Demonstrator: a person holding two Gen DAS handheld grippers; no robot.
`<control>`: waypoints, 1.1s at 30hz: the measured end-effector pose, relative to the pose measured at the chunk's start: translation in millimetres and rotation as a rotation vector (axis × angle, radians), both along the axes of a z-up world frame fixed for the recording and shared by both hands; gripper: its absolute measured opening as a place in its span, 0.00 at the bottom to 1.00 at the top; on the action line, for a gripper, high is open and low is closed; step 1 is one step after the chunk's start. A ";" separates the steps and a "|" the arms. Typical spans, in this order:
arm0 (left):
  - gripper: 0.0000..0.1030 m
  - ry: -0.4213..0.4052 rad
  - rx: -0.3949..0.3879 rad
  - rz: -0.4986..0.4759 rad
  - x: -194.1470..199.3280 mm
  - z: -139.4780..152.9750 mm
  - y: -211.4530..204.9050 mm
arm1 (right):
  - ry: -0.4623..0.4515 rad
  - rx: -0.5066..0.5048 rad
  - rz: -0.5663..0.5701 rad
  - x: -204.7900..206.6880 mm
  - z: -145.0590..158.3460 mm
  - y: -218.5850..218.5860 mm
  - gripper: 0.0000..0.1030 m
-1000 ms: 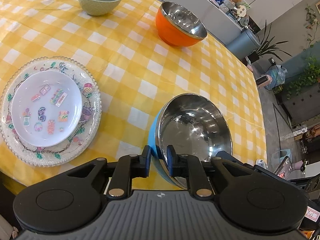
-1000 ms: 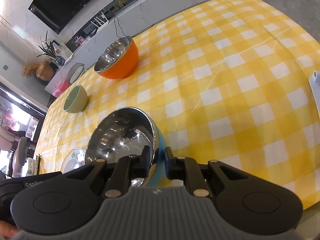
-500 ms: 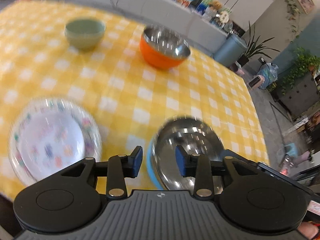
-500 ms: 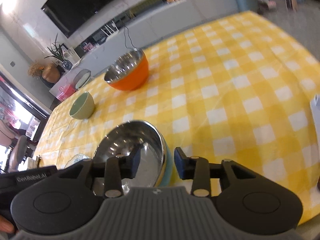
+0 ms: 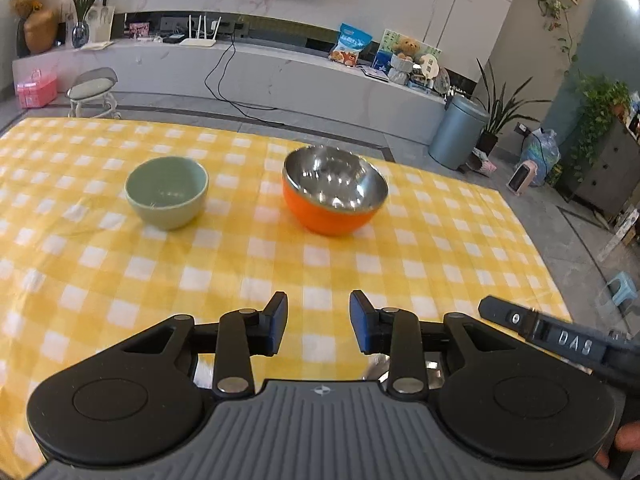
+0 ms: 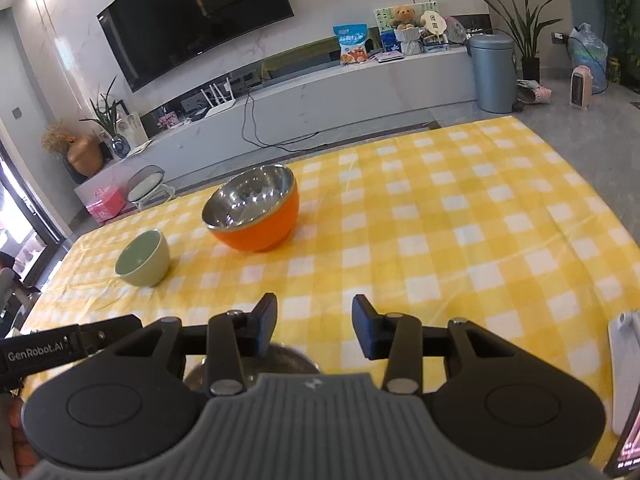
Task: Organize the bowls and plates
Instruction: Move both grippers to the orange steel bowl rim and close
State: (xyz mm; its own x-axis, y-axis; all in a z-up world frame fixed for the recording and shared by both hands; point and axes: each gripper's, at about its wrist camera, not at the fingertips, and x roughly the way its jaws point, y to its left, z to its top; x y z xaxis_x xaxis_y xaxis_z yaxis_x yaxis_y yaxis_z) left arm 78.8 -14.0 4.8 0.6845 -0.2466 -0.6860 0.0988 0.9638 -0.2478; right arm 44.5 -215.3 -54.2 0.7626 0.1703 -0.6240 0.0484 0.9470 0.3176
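An orange bowl with a steel inside stands at the far middle of the yellow checked table; it also shows in the right wrist view. A small green bowl stands to its left and shows in the right wrist view too. My left gripper is open and empty above the near table. My right gripper is open and empty. A sliver of the steel bowl's rim shows under my right gripper. The plates are out of view.
A white object lies at the table's right edge in the right wrist view. Beyond the far table edge are a stool, a grey bin and a long TV counter.
Both grippers let go of the blue steel bowl's rim, opened wide and tilted up and back. The bowl and the plates have dropped out of view below.
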 end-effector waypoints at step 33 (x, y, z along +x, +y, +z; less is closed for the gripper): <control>0.52 0.018 0.053 -0.009 174.2 -40.1 6.4 | 0.119 0.063 -0.025 163.4 -33.8 3.8 0.49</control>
State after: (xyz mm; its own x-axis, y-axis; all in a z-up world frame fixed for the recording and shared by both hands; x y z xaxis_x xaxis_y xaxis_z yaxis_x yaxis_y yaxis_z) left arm 253.0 -7.6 -35.3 0.6701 -0.2155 -0.7103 0.1031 0.9747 -0.1985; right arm 207.9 -211.5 -88.0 0.6885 0.1938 -0.6989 0.1128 0.9233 0.3672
